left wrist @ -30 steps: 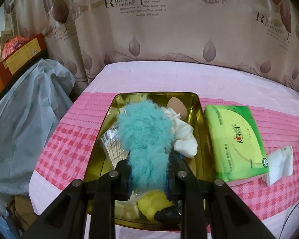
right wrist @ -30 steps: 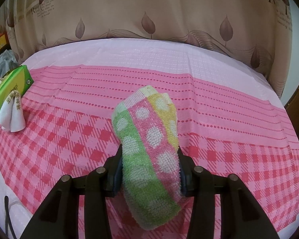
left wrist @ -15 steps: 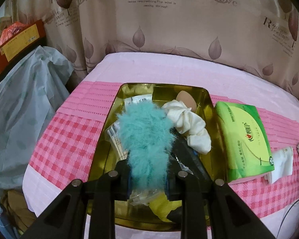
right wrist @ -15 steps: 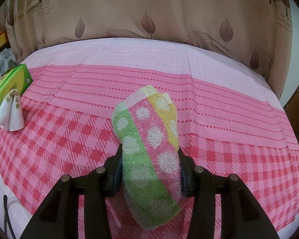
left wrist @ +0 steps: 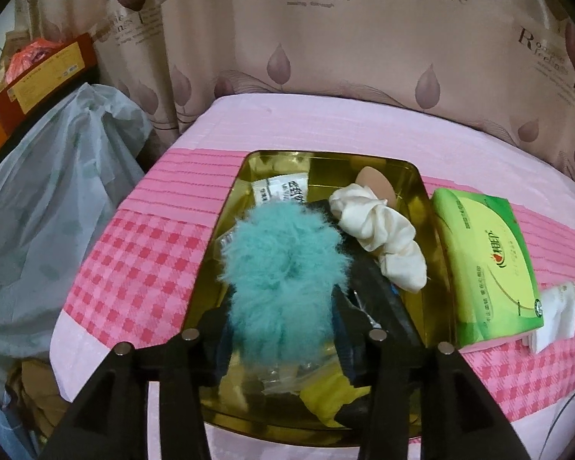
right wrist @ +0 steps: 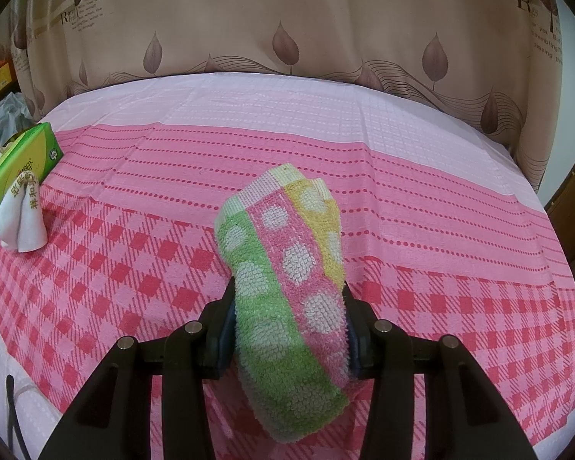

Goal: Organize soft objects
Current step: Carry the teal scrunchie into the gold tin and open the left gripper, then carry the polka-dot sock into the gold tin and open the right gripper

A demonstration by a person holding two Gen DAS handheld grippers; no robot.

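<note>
My left gripper (left wrist: 281, 329) is shut on a fluffy teal scrunchie (left wrist: 281, 268) and holds it above a gold metal tray (left wrist: 423, 207). In the tray lie a cream scrunchie (left wrist: 383, 234), a beige makeup sponge (left wrist: 375, 182), white sachets (left wrist: 281, 191), a black object and something yellow (left wrist: 326, 395). My right gripper (right wrist: 289, 329) is shut on a folded green, pink and yellow dotted towel (right wrist: 287, 268) and holds it above the pink checked tablecloth (right wrist: 441, 230).
A green tissue pack (left wrist: 487, 264) lies right of the tray, with a small white tissue packet (left wrist: 556, 314) beside it; both show at far left in the right wrist view (right wrist: 19, 168). A grey plastic bag (left wrist: 57, 199) hangs left of the table. A curtain stands behind.
The left gripper with the teal scrunchie has drawn back and up from the tray, so more of the tray shows. The right gripper with the towel has barely moved.
</note>
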